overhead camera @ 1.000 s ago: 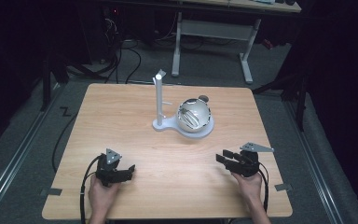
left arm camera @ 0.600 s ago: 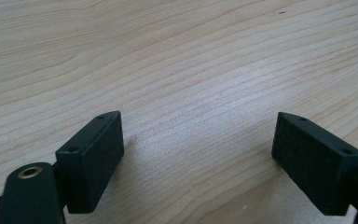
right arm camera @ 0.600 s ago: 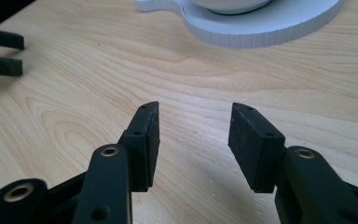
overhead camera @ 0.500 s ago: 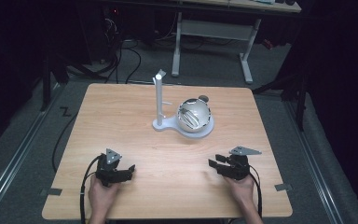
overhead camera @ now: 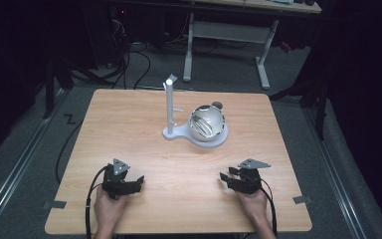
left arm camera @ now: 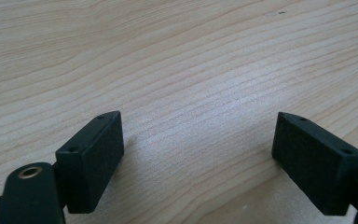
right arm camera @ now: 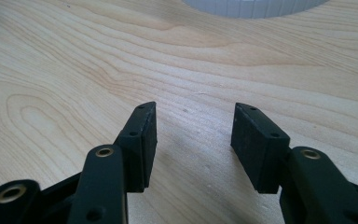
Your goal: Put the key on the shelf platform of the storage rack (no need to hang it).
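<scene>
Each hand-held gripper (left (overhead camera: 138, 179), right (overhead camera: 224, 177)) rests spread and empty on the table (overhead camera: 129, 119).

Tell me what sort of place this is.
Probably a lab or workshop test bay: a bare wooden table on dark carpet, cables trailing across the floor, and an adjustable desk frame behind.

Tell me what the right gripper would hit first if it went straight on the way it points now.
Probably the white stand base: it lies ahead of the open right gripper, with bare table between. The gripper tilts down, so it might touch the wood first; depth is unclear.
</scene>
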Motion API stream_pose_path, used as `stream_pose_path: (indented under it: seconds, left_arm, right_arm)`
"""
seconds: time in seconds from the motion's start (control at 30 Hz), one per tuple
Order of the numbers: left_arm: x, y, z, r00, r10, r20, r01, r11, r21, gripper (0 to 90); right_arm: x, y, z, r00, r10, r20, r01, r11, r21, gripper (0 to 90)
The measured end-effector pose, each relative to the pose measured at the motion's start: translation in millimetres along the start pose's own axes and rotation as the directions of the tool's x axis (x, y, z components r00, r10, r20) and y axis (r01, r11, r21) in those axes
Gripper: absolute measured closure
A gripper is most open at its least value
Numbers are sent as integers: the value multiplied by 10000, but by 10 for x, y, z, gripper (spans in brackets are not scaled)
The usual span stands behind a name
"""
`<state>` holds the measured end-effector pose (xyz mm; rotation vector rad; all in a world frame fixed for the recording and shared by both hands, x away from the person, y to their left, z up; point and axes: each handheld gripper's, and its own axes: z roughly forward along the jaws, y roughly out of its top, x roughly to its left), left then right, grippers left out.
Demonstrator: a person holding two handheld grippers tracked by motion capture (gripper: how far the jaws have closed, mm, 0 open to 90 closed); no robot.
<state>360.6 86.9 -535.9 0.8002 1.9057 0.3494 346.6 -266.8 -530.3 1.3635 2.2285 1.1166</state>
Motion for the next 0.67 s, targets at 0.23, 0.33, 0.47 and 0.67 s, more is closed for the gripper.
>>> stream_pose_path:
  seconds: [0.23,0.33,0.47,0.67]
  left_arm:
    - [2,-1,-2,10000,32,21,-32,10000,9,169]
    - [0,-4,-5,10000,1,20,-1,10000,14,169]
    - [0,-4,-5,10000,4,24,-4,10000,15,169]
    - [-1,-4,-4,10000,-6,11,6,10000,1,169]
  right_arm:
    - [62,5,23,9975,-595,385,588,9981,187,458]
    - [91,4,28,9957,-770,515,757,9968,267,445]
    - [128,3,39,9908,-1122,760,1099,9934,331,441]
    - [140,3,43,9883,-1277,833,1249,9914,381,436]
